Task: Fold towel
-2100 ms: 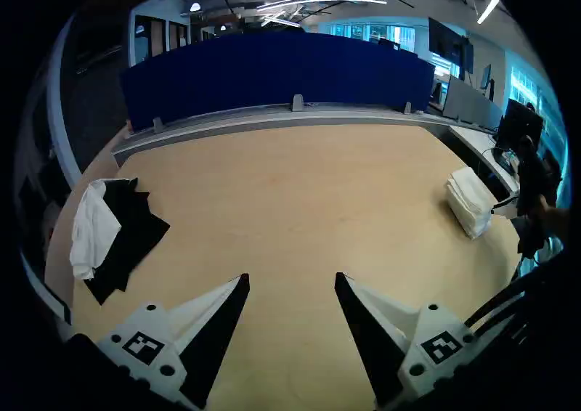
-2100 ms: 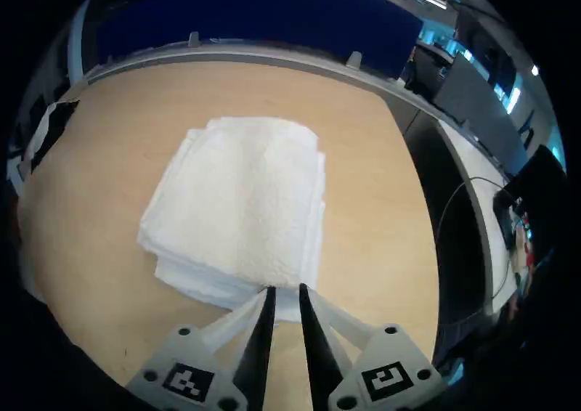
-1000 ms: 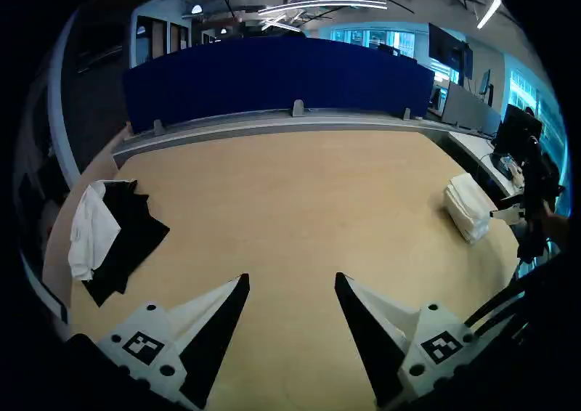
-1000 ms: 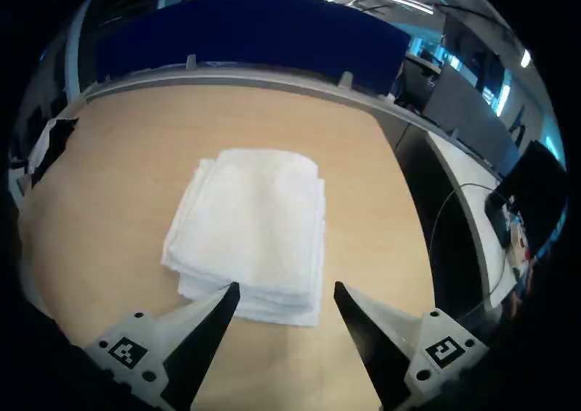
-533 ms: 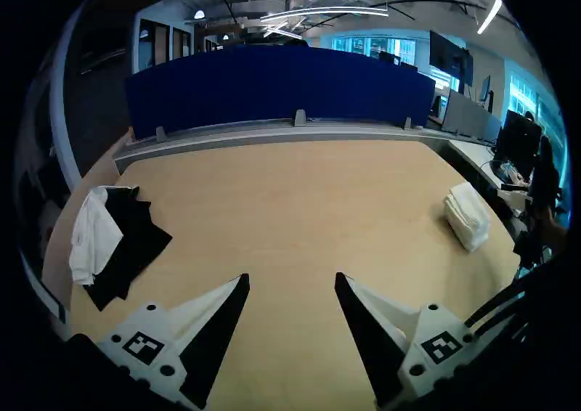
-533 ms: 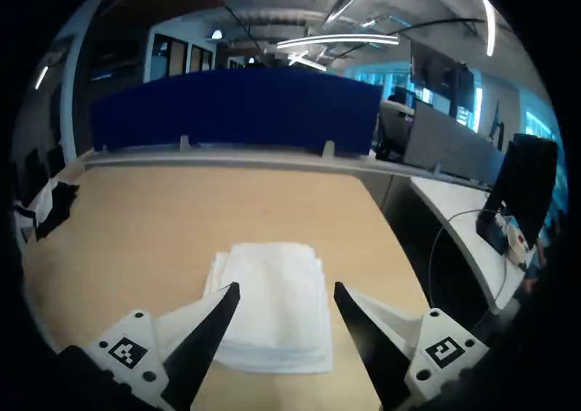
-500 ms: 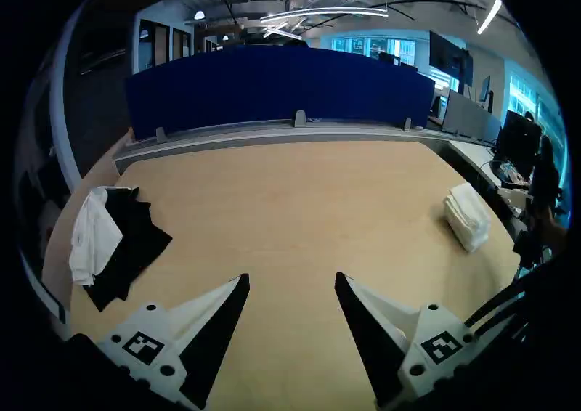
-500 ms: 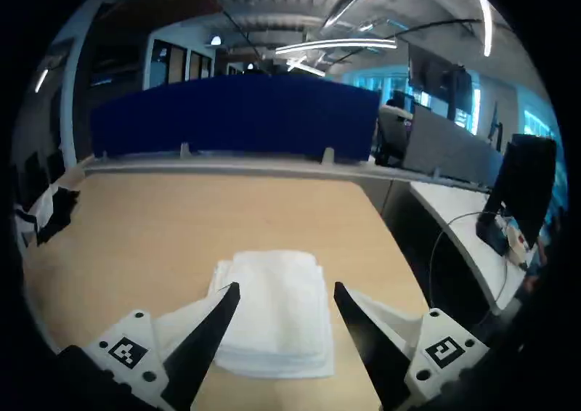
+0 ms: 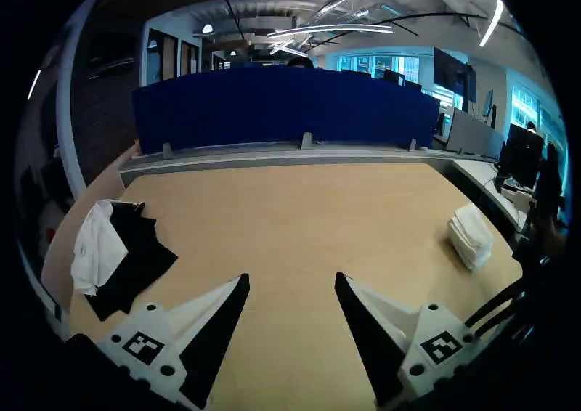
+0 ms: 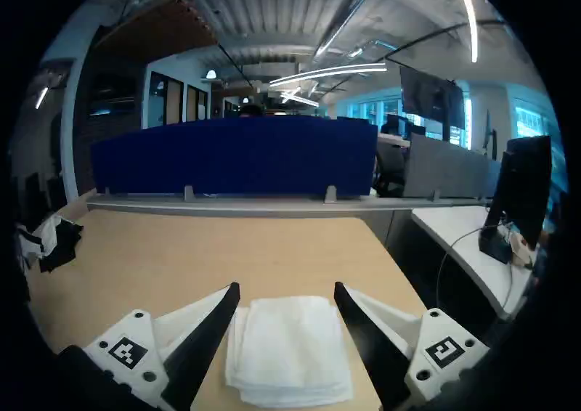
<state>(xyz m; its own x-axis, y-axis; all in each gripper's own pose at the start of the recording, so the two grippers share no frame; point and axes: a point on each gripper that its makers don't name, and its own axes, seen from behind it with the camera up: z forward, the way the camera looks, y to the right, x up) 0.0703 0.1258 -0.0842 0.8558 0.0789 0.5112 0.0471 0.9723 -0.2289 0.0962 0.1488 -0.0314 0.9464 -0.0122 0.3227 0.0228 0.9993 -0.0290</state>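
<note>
A folded white towel stack (image 10: pixel 290 351) lies on the wooden table (image 10: pixel 189 258), seen between and beyond the fingers of my right gripper (image 10: pixel 285 300), which is open and lifted clear of it. In the left gripper view the same stack (image 9: pixel 470 236) sits near the table's far right edge. My left gripper (image 9: pixel 290 287) is open over bare tabletop (image 9: pixel 305 215), holding nothing. A pile of white and black cloths (image 9: pixel 116 255) rests at the table's left edge, also visible as cloths (image 10: pixel 47 242) at the far left in the right gripper view.
A blue partition (image 9: pixel 283 106) with a grey rail runs along the table's far edge. To the right stand a neighbouring desk (image 10: pixel 472 255) with a dark monitor (image 10: pixel 519 186) and cables. A person's dark figure (image 9: pixel 546 200) is at the right edge.
My right gripper opened, let go of the towel stack and pulled back and tilted up, so the stack now sits low between its fingers. The left gripper's view shifted only slightly.
</note>
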